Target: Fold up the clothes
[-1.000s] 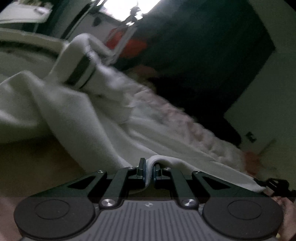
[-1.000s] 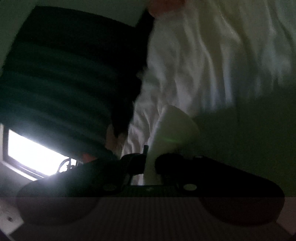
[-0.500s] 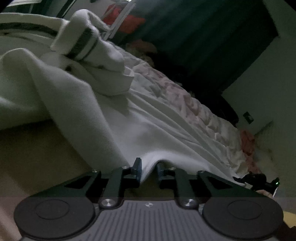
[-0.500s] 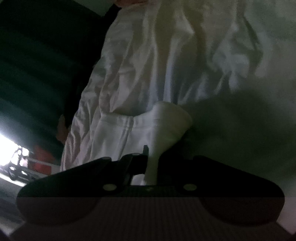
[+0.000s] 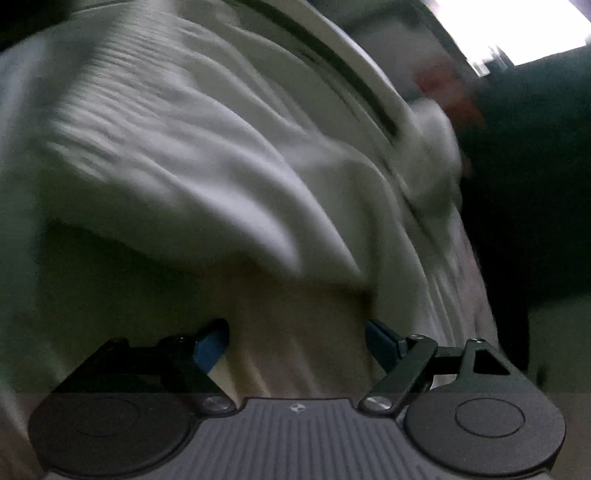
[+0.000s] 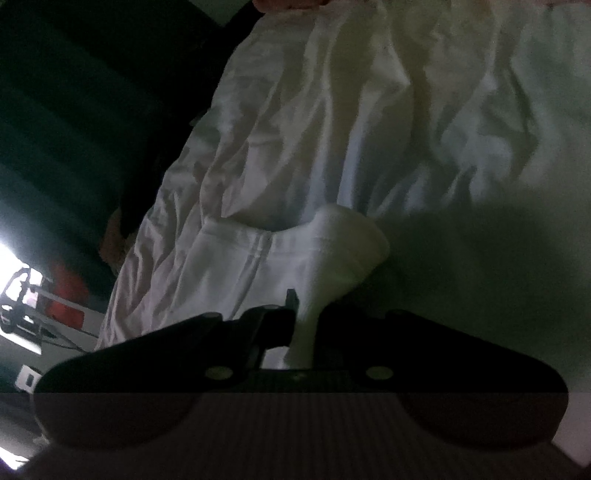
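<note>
A white garment (image 5: pixel 192 155) with a ribbed band and dark stripes lies bunched across the bed, blurred in the left wrist view. My left gripper (image 5: pixel 297 338) hovers over its near part with the jaws opening wide; no cloth is pinched between its blue pads (image 5: pixel 210 347). In the right wrist view the same white garment (image 6: pixel 280 258) spreads over the bed, and my right gripper (image 6: pixel 304 314) is shut on a raised fold of it (image 6: pixel 343 254).
Pale rumpled bed sheets (image 6: pixel 480 122) fill the far side. A dark curtain (image 6: pixel 74 110) and a bright window (image 5: pixel 517 26) border the bed. Something red (image 6: pixel 66 306) sits near the window beside a metal stand.
The left gripper let go of the white cloth, its jaws spread wide, and it swung and rolled so the view now faces the ribbed part. The right gripper keeps its fold and sank slightly.
</note>
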### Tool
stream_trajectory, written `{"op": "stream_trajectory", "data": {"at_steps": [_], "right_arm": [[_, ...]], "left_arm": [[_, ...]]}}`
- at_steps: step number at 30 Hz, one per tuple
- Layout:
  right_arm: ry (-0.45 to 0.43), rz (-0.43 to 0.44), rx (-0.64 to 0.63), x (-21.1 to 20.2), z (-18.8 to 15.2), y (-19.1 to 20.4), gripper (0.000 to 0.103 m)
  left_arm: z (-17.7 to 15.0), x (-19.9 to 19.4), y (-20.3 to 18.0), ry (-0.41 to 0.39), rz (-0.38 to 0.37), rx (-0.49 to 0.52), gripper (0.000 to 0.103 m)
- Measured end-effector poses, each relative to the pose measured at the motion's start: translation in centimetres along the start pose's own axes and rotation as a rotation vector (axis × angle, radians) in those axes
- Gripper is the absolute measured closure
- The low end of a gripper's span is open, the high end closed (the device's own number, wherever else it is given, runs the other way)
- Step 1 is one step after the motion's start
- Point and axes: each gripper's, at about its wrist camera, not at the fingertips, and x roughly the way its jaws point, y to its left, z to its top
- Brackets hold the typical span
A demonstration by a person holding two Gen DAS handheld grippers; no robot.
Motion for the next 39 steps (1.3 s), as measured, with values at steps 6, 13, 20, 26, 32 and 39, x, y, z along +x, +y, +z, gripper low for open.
{"op": "stream_trajectory", "data": {"at_steps": [6, 13, 20, 26, 32, 39], "right_arm": [[-0.004, -0.007, 0.017, 0.0, -0.1, 0.2, 0.095], [0.007, -0.003, 0.014, -0.4, 0.2, -0.2, 0.095], [-0.012, 0.008, 0.021, -0.6, 0.1, -0.3, 0.095], [-0.088, 0.022, 0.007, -2.2, 0.2, 0.7, 0.096], [-0.207, -0.010, 0.067, -6.6, 0.1, 0.4, 0.096], [-0.134, -0.207, 0.074, -5.2, -0.1, -2.0, 0.097]], "left_arm": [[1.9, 0.0, 2.2, -0.208, 0.041, -0.205, 0.030], [4.0, -0.5, 5.0, -0.290, 0.013, -0.398, 0.071], [6.7, -4.9, 4.2, -0.340, 0.028, -0.300, 0.091], [10.3, -10.6, 3.4, -0.279, -0.012, -0.200, 0.094], [9.5, -14.6, 4.9, -0.203, 0.011, -0.108, 0.094], [7.0, -12.4, 10.5, -0.092, 0.122, -0.064, 0.091]]}}
